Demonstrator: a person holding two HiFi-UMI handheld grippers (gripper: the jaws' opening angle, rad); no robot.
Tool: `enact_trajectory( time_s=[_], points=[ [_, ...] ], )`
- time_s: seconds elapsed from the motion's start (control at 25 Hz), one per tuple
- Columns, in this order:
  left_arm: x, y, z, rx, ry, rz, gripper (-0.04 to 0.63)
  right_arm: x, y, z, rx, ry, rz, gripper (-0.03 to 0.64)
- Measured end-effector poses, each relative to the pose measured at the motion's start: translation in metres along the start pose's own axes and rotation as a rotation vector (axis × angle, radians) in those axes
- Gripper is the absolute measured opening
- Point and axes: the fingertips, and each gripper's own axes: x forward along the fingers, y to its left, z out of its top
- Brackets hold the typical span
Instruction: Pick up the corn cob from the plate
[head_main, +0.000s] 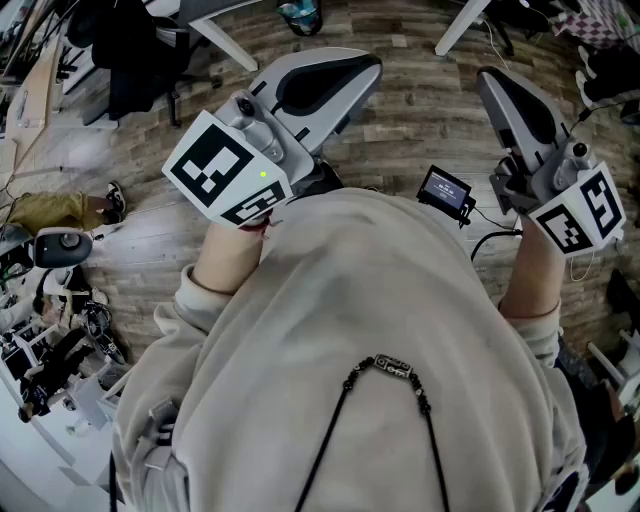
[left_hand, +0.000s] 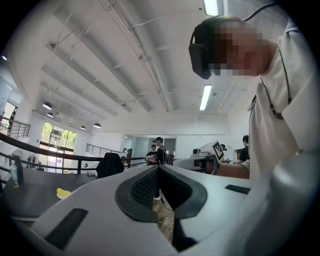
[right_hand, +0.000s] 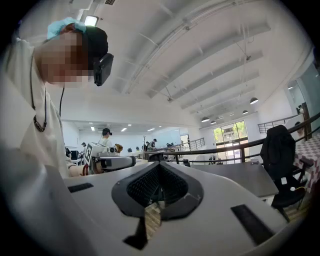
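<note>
No corn cob or plate can be made out for certain. In the left gripper view a small yellow thing (left_hand: 62, 193) lies on a dark table (left_hand: 35, 192) far to the left, too small to name. I hold both grippers level in front of my chest, above the wooden floor. My left gripper (head_main: 372, 62) is shut, its jaws meeting at the tip (left_hand: 159, 168) with nothing between them. My right gripper (head_main: 486, 76) is shut and empty too, its dark pads pressed together (right_hand: 159, 165). My pale sweatshirt (head_main: 370, 350) fills the lower head view.
Wooden floor (head_main: 420, 110) lies below the grippers. White table legs (head_main: 225, 45) and a dark chair (head_main: 140, 60) stand behind them, with cluttered gear (head_main: 50, 350) at the left. A small screen device (head_main: 445, 190) hangs by my right arm. People stand far off (left_hand: 159, 150).
</note>
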Motion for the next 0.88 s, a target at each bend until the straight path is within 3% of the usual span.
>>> enact_trajectory(
  time_s=[0.32,0.52,0.88],
  points=[
    [0.004,0.003,-0.005,-0.043,-0.012,0.016,0.006,-0.005,-0.004,-0.008,0.025,0.006,0.012,0.014],
    [0.008,0.004,-0.001,-0.004,-0.031,0.026,0.006,-0.011,-0.013,-0.006,0.065,-0.001,0.004,0.014],
    [0.018,0.011,-0.010,-0.065,-0.017,-0.004,0.006,-0.019,-0.023,-0.012,0.124,0.008,-0.032,0.014]
  ],
)
